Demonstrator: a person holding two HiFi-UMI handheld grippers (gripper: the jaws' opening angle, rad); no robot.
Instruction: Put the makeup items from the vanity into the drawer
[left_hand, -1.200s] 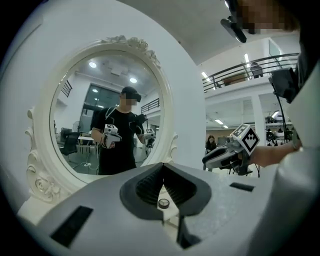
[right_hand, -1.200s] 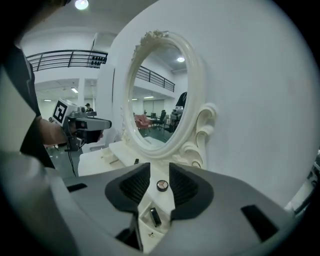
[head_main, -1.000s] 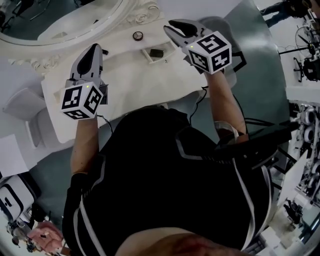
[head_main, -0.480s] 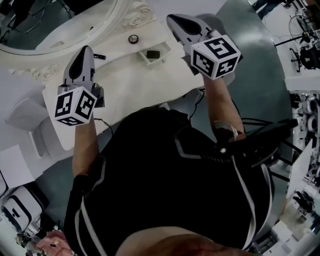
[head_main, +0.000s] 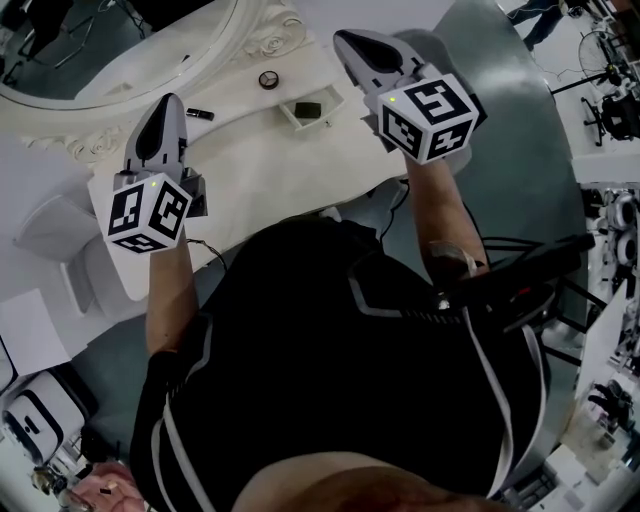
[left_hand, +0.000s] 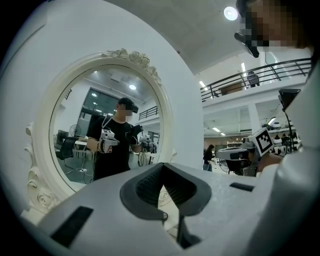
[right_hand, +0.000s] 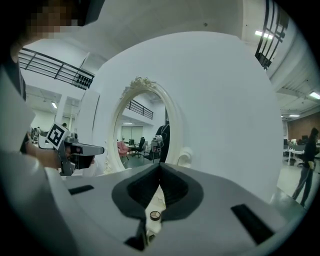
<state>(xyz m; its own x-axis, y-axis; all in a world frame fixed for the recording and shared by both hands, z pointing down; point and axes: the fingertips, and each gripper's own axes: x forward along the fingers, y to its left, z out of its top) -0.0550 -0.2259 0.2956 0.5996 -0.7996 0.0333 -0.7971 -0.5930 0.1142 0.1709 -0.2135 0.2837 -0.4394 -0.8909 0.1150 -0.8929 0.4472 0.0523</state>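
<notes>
On the white vanity top (head_main: 260, 160) lie a round compact (head_main: 268, 79) and a black stick-shaped makeup item (head_main: 198, 114). A small white open drawer (head_main: 293, 117) holds a dark item (head_main: 309, 107). My left gripper (head_main: 167, 98) hovers over the vanity's left part, just left of the black stick, jaws together and empty. My right gripper (head_main: 343, 38) is raised above the vanity's far right, beyond the drawer, shut on nothing. In the right gripper view the compact (right_hand: 155, 215) shows below the closed jaws (right_hand: 160, 165). The left gripper view shows its jaws (left_hand: 162, 166) closed.
An oval mirror with an ornate white frame (head_main: 265, 38) stands at the back of the vanity and fills the left gripper view (left_hand: 107, 130). A pale stool (head_main: 50, 215) sits left of the table. The vanity's front edge (head_main: 250, 235) runs close to the person's body.
The left gripper has drifted left, uncovering the black stick. The right gripper has shifted slightly right. Over the last half second both hold almost still.
</notes>
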